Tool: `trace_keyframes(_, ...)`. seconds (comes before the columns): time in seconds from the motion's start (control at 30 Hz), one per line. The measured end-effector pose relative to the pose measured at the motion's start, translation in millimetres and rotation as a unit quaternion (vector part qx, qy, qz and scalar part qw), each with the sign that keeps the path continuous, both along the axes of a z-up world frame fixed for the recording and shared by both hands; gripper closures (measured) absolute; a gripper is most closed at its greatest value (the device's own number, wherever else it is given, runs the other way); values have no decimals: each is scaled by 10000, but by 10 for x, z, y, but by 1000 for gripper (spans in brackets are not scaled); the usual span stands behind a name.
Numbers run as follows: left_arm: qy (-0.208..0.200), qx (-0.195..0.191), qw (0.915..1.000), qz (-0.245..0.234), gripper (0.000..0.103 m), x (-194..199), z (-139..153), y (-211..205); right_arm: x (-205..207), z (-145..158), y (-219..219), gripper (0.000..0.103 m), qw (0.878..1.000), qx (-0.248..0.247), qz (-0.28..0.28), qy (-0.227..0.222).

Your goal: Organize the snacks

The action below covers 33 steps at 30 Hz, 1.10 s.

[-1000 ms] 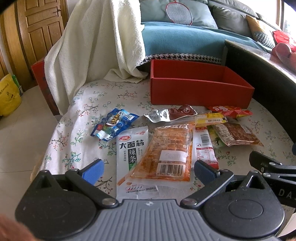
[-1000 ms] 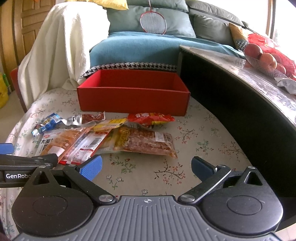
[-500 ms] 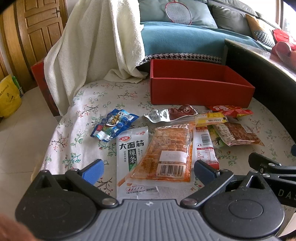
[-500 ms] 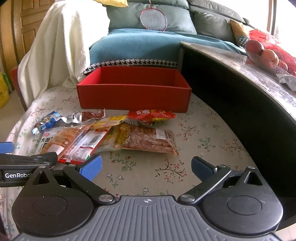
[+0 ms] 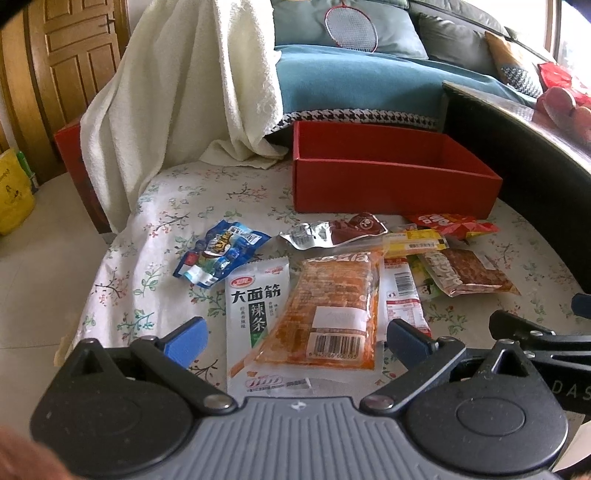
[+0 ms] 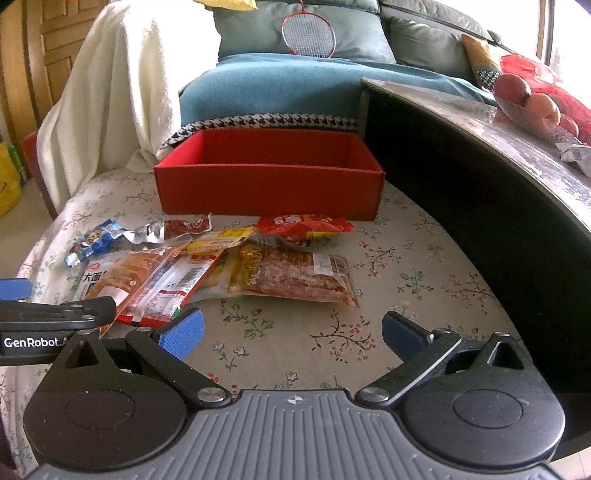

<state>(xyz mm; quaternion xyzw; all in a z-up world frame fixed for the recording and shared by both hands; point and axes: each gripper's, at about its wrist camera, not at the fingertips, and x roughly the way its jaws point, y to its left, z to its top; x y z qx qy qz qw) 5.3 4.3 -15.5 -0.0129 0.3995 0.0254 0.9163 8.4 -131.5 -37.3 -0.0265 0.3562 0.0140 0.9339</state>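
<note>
Only the right view shows apples (image 6: pixel 532 101) upper right; both tongs (image 5: pixel 295 338) (image 6: pixel 291 332) stay released, scene unchanged.

Black linkages, blue fingers (image 5: pixel 186 338), grey ribbed housing

A cream towel (image 5: pixel 177 92) hangs over the back of a seat, its lower edge touching the flower-printed cloth (image 5: pixel 147 236). Behind it a teal blanket (image 6: pixel 280 88) with a houndstooth border lies across the grey sofa (image 6: pixel 424 44). A red-framed badminton racket (image 6: pixel 308 33) leans against a grey cushion (image 5: pixel 384 33). On the left stand wooden panelled doors (image 5: pixel 74 66), with a yellow bag (image 5: pixel 11 195) on the pale tiled floor (image 5: pixel 40 295). At the right, a dark curved desk (image 6: pixel 480 192) carries reddish fruit (image 6: pixel 524 96) in a clear wrapper.
</note>
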Motion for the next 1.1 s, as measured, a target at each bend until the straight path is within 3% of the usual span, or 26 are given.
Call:
trace_keyframes(0.53, 82, 41, 9996, -266, 6, 216, -2, -70, 145, 10, -47, 0, 9998, 162, 50, 133)
trace_keyframes(0.97, 574, -79, 9972, -474, 6, 636, -213, -111, 329, -5, -132, 0, 9991, 314, -123, 248)
trace_keyframes(1.1, 755, -376, 9960, -308, 6, 724, -297, -3, 356, -22, -127, 0, 9989, 336, -97, 324)
